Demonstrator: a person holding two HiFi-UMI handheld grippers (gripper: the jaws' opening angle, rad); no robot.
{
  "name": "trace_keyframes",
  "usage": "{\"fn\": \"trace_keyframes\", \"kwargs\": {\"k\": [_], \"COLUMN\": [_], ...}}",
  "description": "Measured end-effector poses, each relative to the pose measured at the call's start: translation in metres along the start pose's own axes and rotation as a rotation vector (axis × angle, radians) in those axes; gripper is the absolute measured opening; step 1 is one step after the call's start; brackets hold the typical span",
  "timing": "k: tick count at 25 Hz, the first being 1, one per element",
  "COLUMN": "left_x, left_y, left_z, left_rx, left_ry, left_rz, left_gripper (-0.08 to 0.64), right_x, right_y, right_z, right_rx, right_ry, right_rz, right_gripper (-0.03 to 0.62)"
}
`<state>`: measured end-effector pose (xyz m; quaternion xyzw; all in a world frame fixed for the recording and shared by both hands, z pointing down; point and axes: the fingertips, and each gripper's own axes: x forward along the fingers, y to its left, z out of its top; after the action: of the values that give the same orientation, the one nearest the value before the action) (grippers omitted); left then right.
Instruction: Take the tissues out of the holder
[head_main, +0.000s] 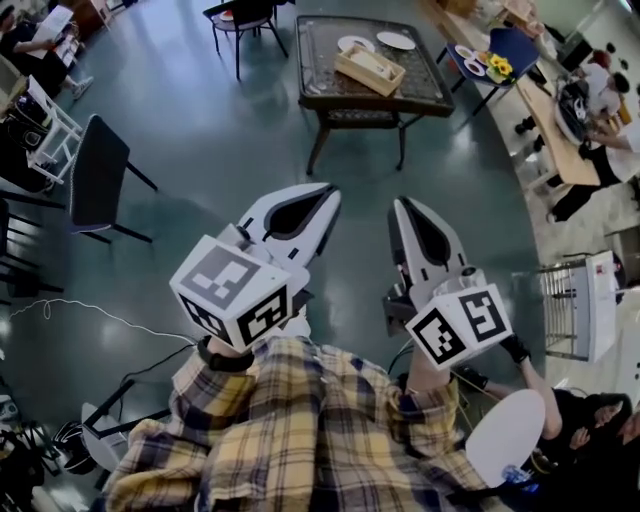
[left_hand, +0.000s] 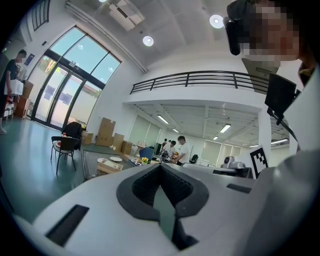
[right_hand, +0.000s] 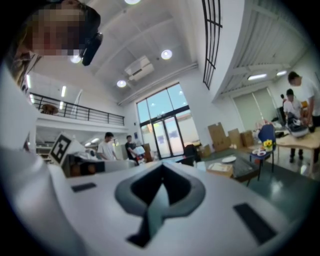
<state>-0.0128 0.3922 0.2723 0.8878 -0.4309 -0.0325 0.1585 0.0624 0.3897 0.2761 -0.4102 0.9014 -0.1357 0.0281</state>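
Two closed claws — left claw (head_main: 328, 193), right claw (head_main: 403, 204)

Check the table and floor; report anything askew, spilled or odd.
Nothing looks spilled or broken. The wooden holder sits at a slant to the edges of the table, beside two white plates. A thin cable trails loose across the floor. The left claw and right claw are shut and empty.
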Motion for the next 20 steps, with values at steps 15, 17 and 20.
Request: {"fn": "trace_keyframes", "kwargs": {"k": [15, 17, 20], "left_x": [0.056, 0.074, 0.108], "left_y": [0.094, 0.11, 0.133], "left_z": [0.014, 0.014, 0.021], "left_rx": [-0.02, -0.028, -0.03], "left_ry": [0.033, 0.041, 0.04], "left_rz": [-0.048, -0.05, -0.052], "left_gripper": [0.015, 0.015, 0.015], "right_x": [0.101, 0.118, 0.148], "right_y": [-0.04, -0.056, -0.083], "right_z": [0.001, 0.002, 0.006], "right_rx": [0.028, 0.028, 0.027], "right_ry": [0.007, 0.012, 0.02], "right_rz": [-0.062, -0.071, -0.07], "right_gripper": [0.009, 0.009, 0.009]}}
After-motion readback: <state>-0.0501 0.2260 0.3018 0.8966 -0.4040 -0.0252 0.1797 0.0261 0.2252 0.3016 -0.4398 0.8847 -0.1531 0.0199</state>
